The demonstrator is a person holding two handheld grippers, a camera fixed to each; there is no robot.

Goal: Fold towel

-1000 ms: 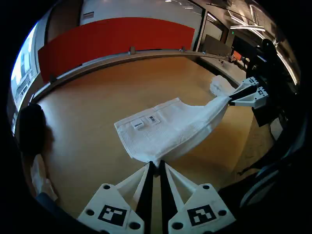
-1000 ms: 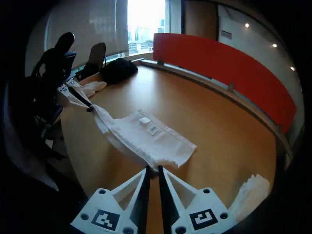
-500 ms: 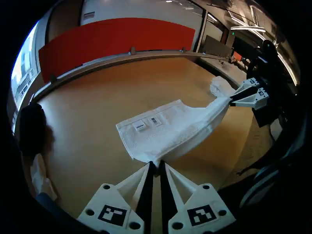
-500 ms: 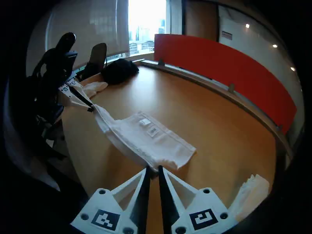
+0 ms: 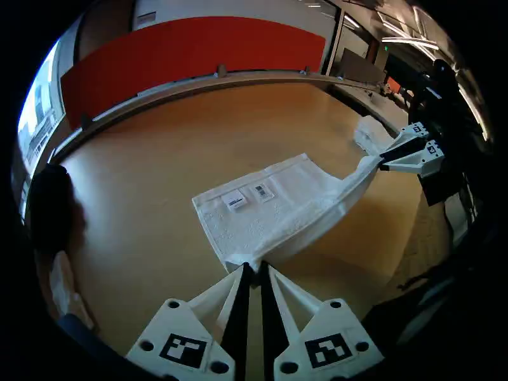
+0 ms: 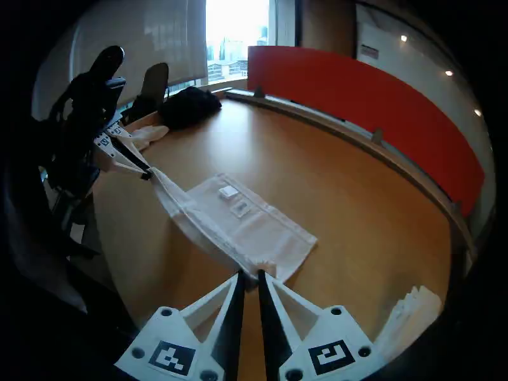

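The left tool (image 5: 253,272) is held low and level, fingers together, clamped on a corner of the white towel (image 5: 273,206). The right tool (image 6: 250,277) likewise pinches the neighbouring corner. The towel's long edge hangs raised between them, long axis running tool to tool; its far half lies flat on the wooden worktop (image 5: 146,184).

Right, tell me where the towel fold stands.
Done: the left tool and right tool each pinch a near corner of the towel. In hand: that near edge is lifted off the table and hangs between them, while the far part lies flat, labels up. Left: carry the edge over to the far edge and lay it down.
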